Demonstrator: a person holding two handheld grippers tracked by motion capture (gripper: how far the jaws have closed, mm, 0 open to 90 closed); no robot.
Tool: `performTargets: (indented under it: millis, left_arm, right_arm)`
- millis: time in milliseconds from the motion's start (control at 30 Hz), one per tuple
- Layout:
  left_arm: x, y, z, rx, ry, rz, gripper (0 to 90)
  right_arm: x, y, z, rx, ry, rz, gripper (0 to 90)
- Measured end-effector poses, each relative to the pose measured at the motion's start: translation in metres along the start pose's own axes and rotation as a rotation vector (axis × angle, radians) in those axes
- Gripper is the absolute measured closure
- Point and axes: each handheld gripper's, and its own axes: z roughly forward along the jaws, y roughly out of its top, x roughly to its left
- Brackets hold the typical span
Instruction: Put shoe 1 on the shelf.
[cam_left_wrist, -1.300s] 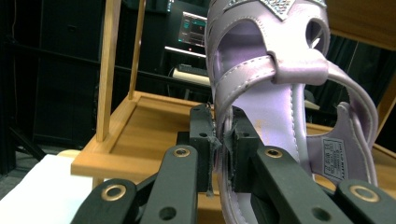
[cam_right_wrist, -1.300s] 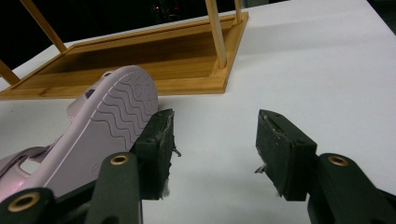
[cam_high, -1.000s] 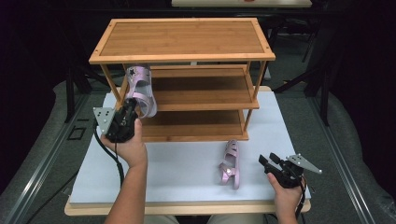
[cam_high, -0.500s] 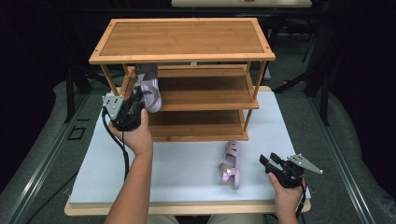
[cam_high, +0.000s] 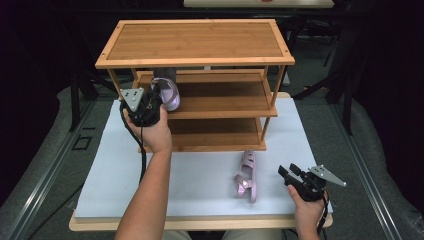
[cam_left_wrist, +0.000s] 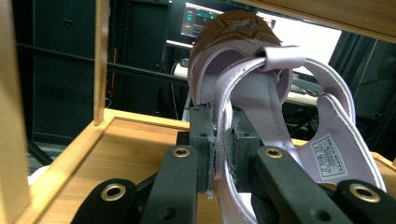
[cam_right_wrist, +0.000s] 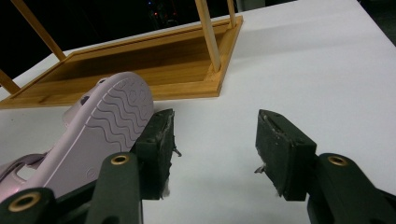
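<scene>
High view, left gripper (cam_high: 159, 98) raised at shelf (cam_high: 215, 95), clamping sandal (cam_high: 167, 90)

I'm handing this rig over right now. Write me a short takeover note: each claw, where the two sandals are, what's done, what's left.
Left claw: shut on the strap of the held sandal, at the left end of the rack's middle shelf, under the top board. Sandal not yet set down.
Right claw: open, nothing between the pads, resting near the table's front right corner.
Second sandal: on its side on the table, in front of the rack, just left of the right claw, sole facing it.
Done: first sandal lifted to shelf.
Left: probably release it there, then shelve the second.
</scene>
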Motion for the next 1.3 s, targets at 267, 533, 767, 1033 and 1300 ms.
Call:
performTargets:
  millis: [267,533,767,1033,1300]
  left_arm:
    - [-0.002,-0.004,0.006,0.007,0.006,-0.002,82.7]
    - [0.000,-0.006,0.011,0.034,0.013,-0.010,82.5]
    - [-0.001,-0.009,0.016,0.067,0.005,-0.017,82.4]
    - [-0.005,-0.005,0.002,0.061,-0.009,-0.029,82.3]
    - [-0.001,-0.012,0.012,0.113,0.005,-0.008,81.2]
  right_arm:
    - [-0.001,0.000,-0.001,-0.001,0.002,0.004,46.6]
    - [0.000,0.000,0.000,-0.001,0.007,0.001,46.7]
    - [0.000,0.000,0.000,-0.008,0.005,0.001,46.6]
    - [0.000,0.000,0.000,0.009,0.007,-0.001,46.6]
    - [0.003,0.000,0.000,-0.001,0.006,-0.004,46.6]
